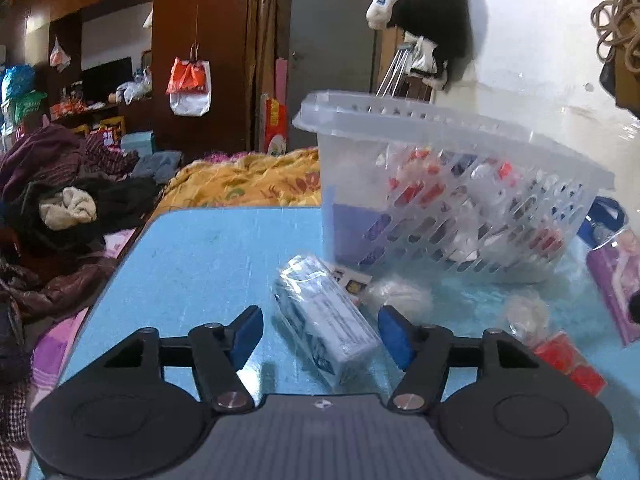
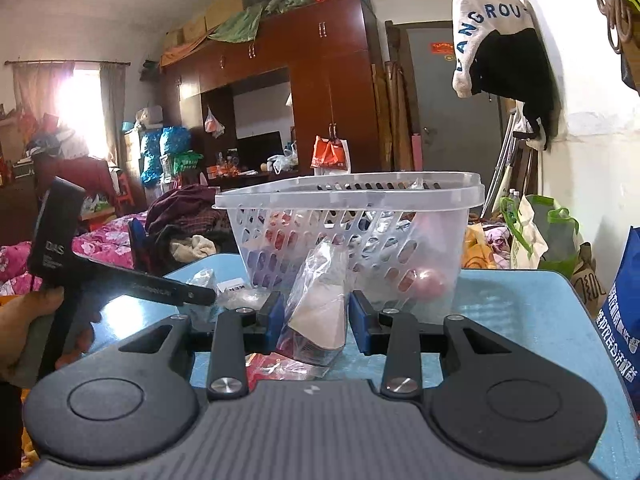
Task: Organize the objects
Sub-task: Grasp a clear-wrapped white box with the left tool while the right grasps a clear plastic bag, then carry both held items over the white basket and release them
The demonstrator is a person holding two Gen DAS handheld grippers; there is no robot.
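A clear plastic basket [image 1: 452, 140] with several packets inside stands on the blue table [image 1: 208, 248]; it also shows in the right wrist view [image 2: 348, 196]. My left gripper [image 1: 320, 334] is open around a light blue box wrapped in clear plastic [image 1: 326, 316] lying on the table. My right gripper [image 2: 316, 318] is closed on a clear plastic bag with a white folded item [image 2: 320, 308], held just in front of the basket. The left gripper's body [image 2: 116, 276] and the hand holding it show at the left of the right wrist view.
Loose items lie on the table: a red packet [image 1: 568, 360], crumpled clear wraps [image 1: 400, 292], a purple package [image 1: 616, 276], small cards [image 1: 348, 280]. A bed with clothes [image 1: 60, 208] lies to the left. A blue bag [image 2: 624, 308] stands right of the table.
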